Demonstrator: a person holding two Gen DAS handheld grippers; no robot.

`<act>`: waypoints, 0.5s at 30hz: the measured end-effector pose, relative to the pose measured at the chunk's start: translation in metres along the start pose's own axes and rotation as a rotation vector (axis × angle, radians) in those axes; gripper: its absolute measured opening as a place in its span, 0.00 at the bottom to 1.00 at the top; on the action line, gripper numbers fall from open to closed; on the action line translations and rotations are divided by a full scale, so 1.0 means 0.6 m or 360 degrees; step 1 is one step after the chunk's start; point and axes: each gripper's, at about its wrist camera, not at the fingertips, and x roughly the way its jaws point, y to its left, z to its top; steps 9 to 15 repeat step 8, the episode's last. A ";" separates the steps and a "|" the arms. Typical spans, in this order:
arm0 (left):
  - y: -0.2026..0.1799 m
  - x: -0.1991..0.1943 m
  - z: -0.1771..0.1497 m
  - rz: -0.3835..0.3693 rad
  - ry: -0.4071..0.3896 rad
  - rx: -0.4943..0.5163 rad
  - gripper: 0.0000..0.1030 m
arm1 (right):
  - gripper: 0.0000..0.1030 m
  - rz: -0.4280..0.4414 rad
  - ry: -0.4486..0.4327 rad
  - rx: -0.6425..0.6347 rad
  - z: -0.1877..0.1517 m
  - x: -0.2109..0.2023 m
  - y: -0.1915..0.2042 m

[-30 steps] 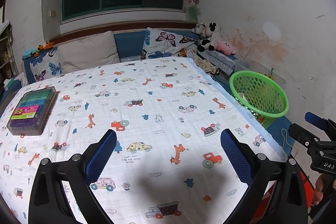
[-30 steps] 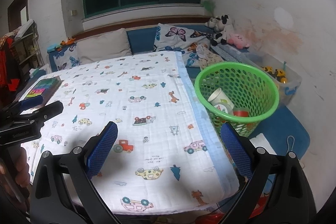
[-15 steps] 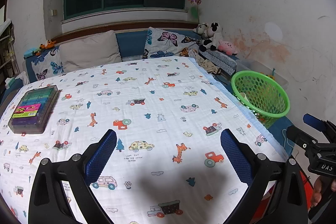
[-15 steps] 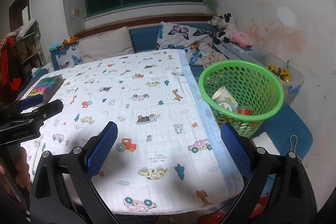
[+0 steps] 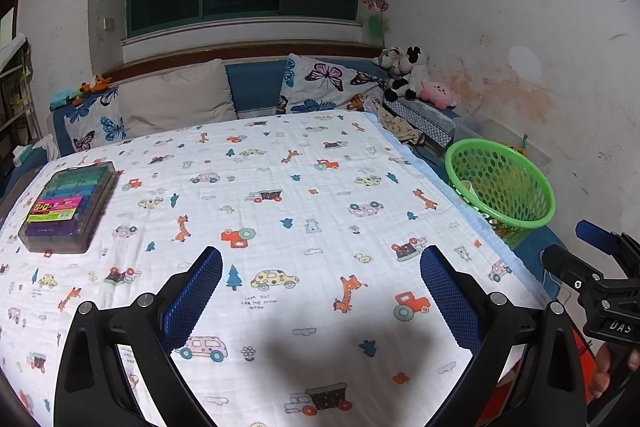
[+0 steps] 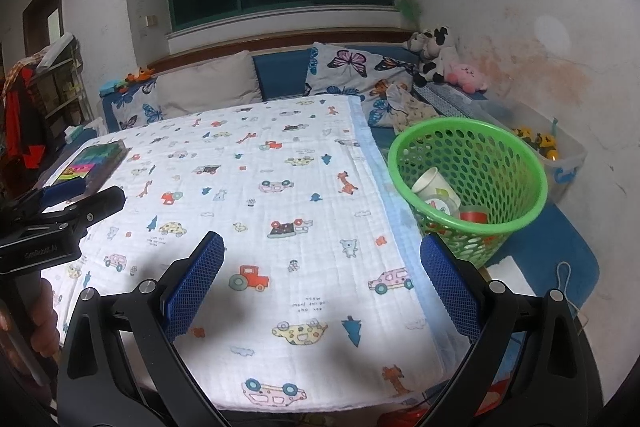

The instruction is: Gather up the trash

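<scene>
Beside the bed [image 6: 280, 227], green basket [image 6: 516, 223] holds paper cups [image 6: 434, 183].

Cartoon-print blanket [image 5: 280, 211] being spread across mid-frame, marker case [image 5: 68, 205] being rested at left, butterfly pillows [image 5: 332, 87] being propped at the top, plush toys [image 5: 416, 79] being piled upper right.

Even indoor light, soft shadows on the blanket [image 5: 320, 343] (fisheye bending, dark vignetted corners), sharp focus

perforated plastic basket [image 6: 468, 183], crinkled cloth blanket [image 6: 280, 211]
</scene>
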 end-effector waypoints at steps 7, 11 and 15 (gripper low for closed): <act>0.001 -0.002 0.000 0.0011 0.0000 -0.0004 0.93 | 0.95 0.0015 0.0005 -0.0009 0.000 0.003 0.005; 0.001 -0.001 -0.001 0.0012 0.0002 -0.0004 0.93 | 0.95 0.0016 0.0004 -0.0012 0.000 0.003 0.005; 0.001 -0.001 -0.001 0.0012 0.0002 -0.0004 0.93 | 0.95 0.0016 0.0004 -0.0012 0.000 0.003 0.005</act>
